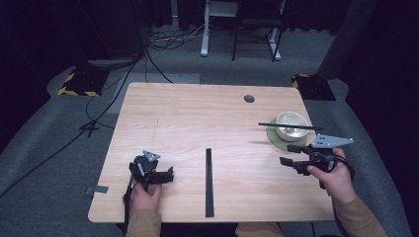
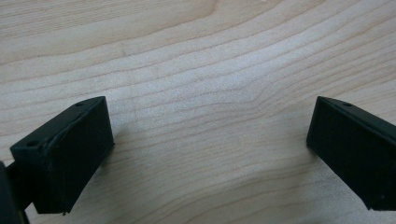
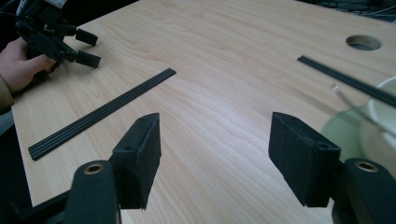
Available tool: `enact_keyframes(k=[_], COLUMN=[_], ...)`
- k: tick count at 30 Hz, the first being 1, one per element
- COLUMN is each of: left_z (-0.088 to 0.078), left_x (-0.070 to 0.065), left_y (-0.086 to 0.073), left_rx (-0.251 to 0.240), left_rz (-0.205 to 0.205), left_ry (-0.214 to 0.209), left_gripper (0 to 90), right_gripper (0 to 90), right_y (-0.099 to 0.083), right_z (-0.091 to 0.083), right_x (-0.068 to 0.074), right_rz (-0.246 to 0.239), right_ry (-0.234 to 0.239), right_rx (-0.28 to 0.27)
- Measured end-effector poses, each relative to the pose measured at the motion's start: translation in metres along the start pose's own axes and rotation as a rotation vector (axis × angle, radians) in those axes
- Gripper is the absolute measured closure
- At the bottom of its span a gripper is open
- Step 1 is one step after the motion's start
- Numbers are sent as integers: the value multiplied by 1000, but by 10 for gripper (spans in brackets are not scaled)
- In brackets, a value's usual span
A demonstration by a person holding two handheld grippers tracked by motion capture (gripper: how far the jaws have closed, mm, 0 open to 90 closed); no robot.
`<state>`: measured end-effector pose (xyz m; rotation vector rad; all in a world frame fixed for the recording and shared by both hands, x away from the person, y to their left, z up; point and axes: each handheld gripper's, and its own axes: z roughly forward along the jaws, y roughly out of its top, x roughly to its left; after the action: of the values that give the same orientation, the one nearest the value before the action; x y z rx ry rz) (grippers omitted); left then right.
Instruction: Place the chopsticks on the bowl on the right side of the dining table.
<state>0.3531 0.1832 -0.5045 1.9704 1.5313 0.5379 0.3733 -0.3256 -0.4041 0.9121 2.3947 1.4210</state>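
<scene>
This looks like a lab or a test room, not a home. 1 plain wooden table (image 1: 197,113) stands on grey carpet (image 1: 44,163), with dark curtains (image 1: 74,29) all around. Black cables (image 1: 123,69) run over the floor at the far left. Yellow and black striped blocks (image 1: 79,81) sit by the far corners.

**Open lanes and blockers on the tabletop**

Light wooden table (image 1: 188,113): far half and left-centre bare, wide passage. A long black flat strip (image 1: 209,182) lies lengthwise at centre near the front edge, splitting the near side into two lanes. Right rear is crowded: a pale round bowl (image 1: 291,124) on a green round saucer (image 1: 274,138), with a thin black rod (image 1: 289,127) across the bowl's rim. A small round hole (image 1: 249,98) sits behind it. Bare wood lies between the open jaws of the right gripper (image 3: 215,154) and left gripper (image 2: 210,149).
</scene>
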Motion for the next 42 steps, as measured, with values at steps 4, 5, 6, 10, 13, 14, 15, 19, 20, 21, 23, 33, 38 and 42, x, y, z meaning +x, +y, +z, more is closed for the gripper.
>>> enact_keyframes(k=[4, 5, 6, 10, 13, 14, 15, 19, 20, 21, 23, 33, 38, 42], left_z=[0, 0, 0, 0, 0, 0, 0, 0, 0, 0, 0, 0, 0, 0], left_x=[0, 0, 0, 0, 0, 0, 0, 0, 0, 0, 0, -1, 0, -1], left_y=[0, 0, 0, 0, 0, 0, 0, 0, 0, 0, 0, 0, 0, -1], left_rx=[0, 1, 0, 1, 0, 1, 1, 0, 0, 0, 0, -1, -2, -3], left_rz=[0, 0, 0, 0, 0, 0, 0, 0, 0, 0, 1, -4, 1, -5], left_ry=[1, 2, 1, 2, 0, 0, 0, 0, 0, 0, 0, 3, 7, 5], left_gripper=[7, 7, 7, 7, 7, 7, 7, 7, 7, 7, 7, 7, 7, 7], right_gripper=[352, 351, 350, 350, 350, 347, 346, 337, 323, 323, 316, 247, 243, 227], right_y=[-14, -16, -18, -23, -27, -31, -34, -41, -44, -44, -48, -63, -68, -70], right_z=[15, 17, 18, 23, 26, 31, 33, 39, 43, 43, 48, 72, 79, 84], right_x=[3, 3, 3, 7, 8, 9, 9, 11, 12, 12, 13, 22, 27, 34], right_rz=[-17, -9, -11, -30, -28, -33, -36, -39, -43, -43, -42, -73, -98, -133], right_ry=[-12, -9, -9, -12, -11, -10, -8, -9, -3, -3, -1, 10, 8, -2], right_rx=[49, 50, 51, 62, 75, 87, 92, 104, 115, 115, 123, 160, 185, 193])
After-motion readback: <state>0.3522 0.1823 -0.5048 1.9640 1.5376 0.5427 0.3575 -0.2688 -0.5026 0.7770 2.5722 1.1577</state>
